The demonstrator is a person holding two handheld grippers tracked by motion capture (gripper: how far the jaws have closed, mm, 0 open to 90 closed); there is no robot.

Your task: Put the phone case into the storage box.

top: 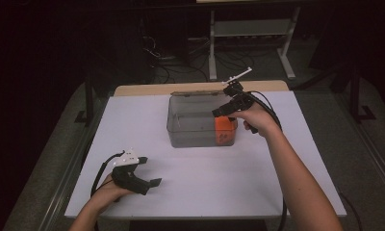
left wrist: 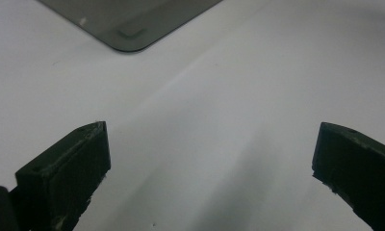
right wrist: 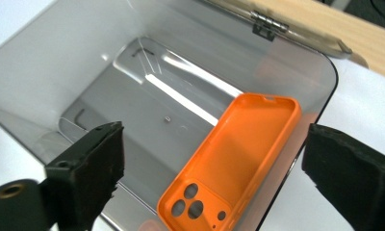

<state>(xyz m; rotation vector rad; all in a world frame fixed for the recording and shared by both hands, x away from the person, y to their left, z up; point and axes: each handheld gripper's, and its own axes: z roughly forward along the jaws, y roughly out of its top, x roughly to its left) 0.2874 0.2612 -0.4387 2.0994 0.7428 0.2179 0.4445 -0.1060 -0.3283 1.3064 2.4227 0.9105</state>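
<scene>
While the table [top: 133, 125] lies white under both arms, the grey see-through box [top: 193, 125] stands at its far middle, lid hinged back toward the wooden edge [right wrist: 320, 29]. The right forearm reaches from the lower right up over the box's right end, wrist bent, hand wrapped round the handle. The right gripper [top: 219, 111] hangs over that end, pointing down and left into the box; its jaws are spread wide with nothing between them. Below them, the orange phone case [right wrist: 234, 159] leans inside the box against the right wall, hollow side up, camera cutouts nearest the gripper. The left forearm comes in at the lower left, hand resting low on the table. The left gripper [top: 149, 185] points right, jaws spread wide over bare table, well apart from the box. No writing can be read on anything.
</scene>
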